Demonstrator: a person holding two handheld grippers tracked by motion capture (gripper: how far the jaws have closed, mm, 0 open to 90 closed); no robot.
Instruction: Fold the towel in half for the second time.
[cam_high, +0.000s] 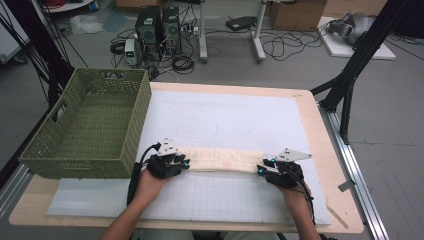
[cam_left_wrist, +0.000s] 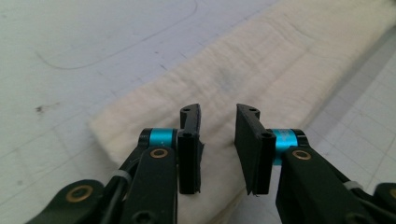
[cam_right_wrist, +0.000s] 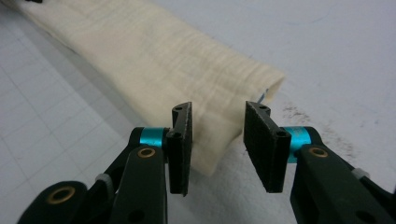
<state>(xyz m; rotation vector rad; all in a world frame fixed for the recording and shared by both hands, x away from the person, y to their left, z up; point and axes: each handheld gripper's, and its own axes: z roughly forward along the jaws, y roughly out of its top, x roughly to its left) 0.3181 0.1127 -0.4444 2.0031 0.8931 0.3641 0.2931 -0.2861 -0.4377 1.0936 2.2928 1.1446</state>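
Both grippers (cam_high: 186, 164) (cam_high: 261, 170) part-open, empty, over opposite ends of folded cloth (cam_high: 222, 160).

The light is even and soft from above, and the white mat (cam_high: 225, 120) looks bright without hard glare. Under my jaws the shadows are only faint. In both gripper views my jaws are sharp, but the far cloth (cam_left_wrist: 299, 51) becomes blurred.

Both forearms entered from the near edge, hands spread well apart. The left claw (cam_high: 186, 164) and right claw (cam_high: 260, 169) pointed inward toward each other, held low. Each claw's jaws stood parted, pads gripping nothing.
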